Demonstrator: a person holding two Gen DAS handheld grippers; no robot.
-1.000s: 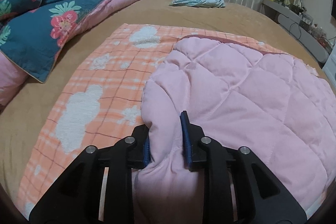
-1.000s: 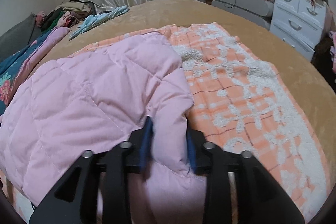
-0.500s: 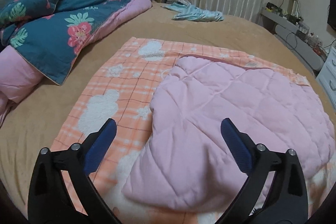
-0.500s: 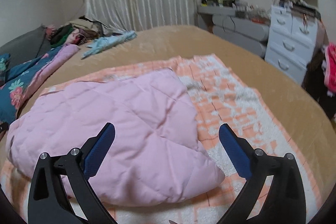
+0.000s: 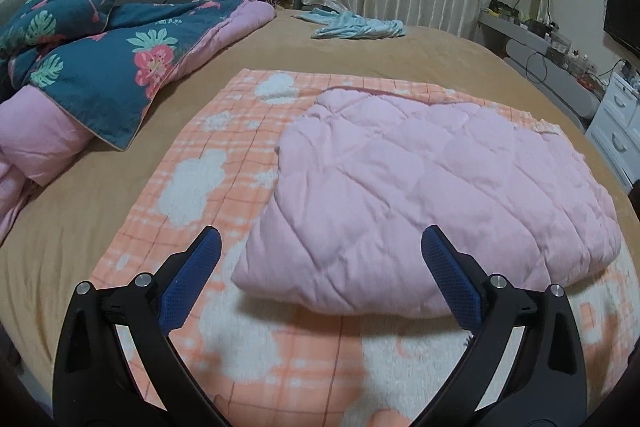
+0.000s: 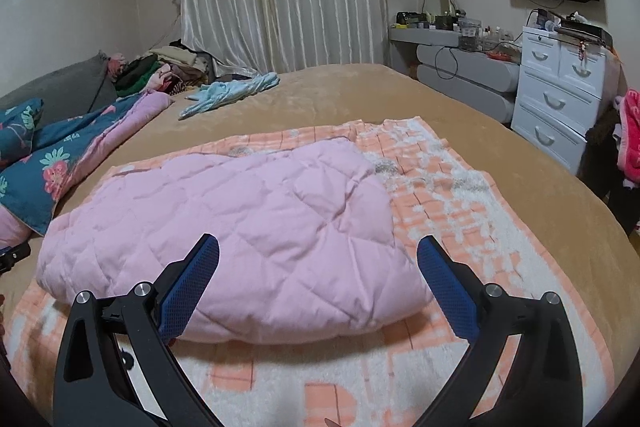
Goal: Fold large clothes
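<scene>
The pink quilt [image 5: 432, 195] lies folded over on the orange blanket [image 5: 192, 195] spread across the bed [image 5: 80, 227], its near fold facing both cameras. The left claw [image 5: 320, 275] and right claw [image 6: 318, 279] both hang spread wide and empty just short of that edge (neither touches cloth), so this reads as the pause between folds. The next move likely calls for pinching two corners and doubling the quilt again.

My two views are dim and warm-tinted, lit softly from overhead — fisheye bending with black corners, faint shadow under the pink quilted garment [image 5: 420, 187], slight grain.
</scene>
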